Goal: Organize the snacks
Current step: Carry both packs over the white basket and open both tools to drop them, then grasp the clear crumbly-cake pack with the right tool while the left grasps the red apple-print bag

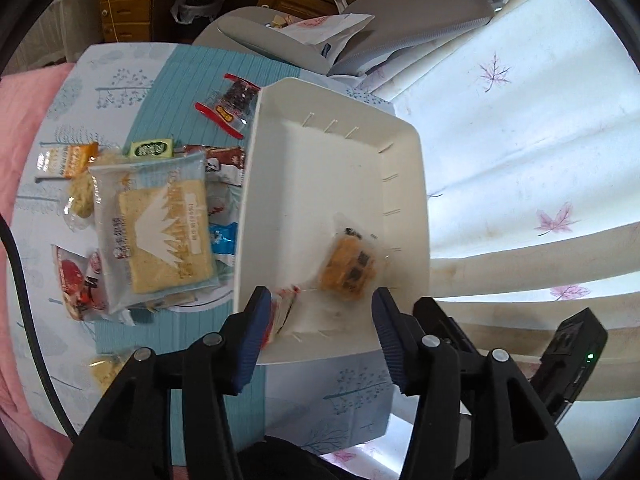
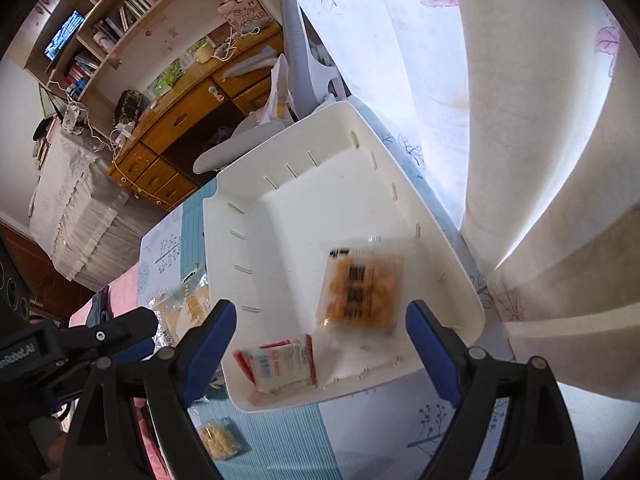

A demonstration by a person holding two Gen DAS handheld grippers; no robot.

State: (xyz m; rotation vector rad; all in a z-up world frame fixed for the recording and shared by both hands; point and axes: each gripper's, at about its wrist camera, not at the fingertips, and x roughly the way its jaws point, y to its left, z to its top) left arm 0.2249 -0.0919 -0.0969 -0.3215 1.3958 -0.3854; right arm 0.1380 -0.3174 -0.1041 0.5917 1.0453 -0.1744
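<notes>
Left wrist view: both grippers, left [image 1: 316, 312] and right [image 2: 320, 336], gape empty above the tray [image 1: 416, 168]; two snacks sit inside. Next, probably fetch the cracker pack [image 1: 160, 232].

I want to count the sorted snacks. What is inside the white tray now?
Inside the white tray lie two snacks: an orange snack in a clear wrapper and a small red-and-white packet near the front wall. Anything under them is covered. Both claws are open and hold nothing.
</notes>
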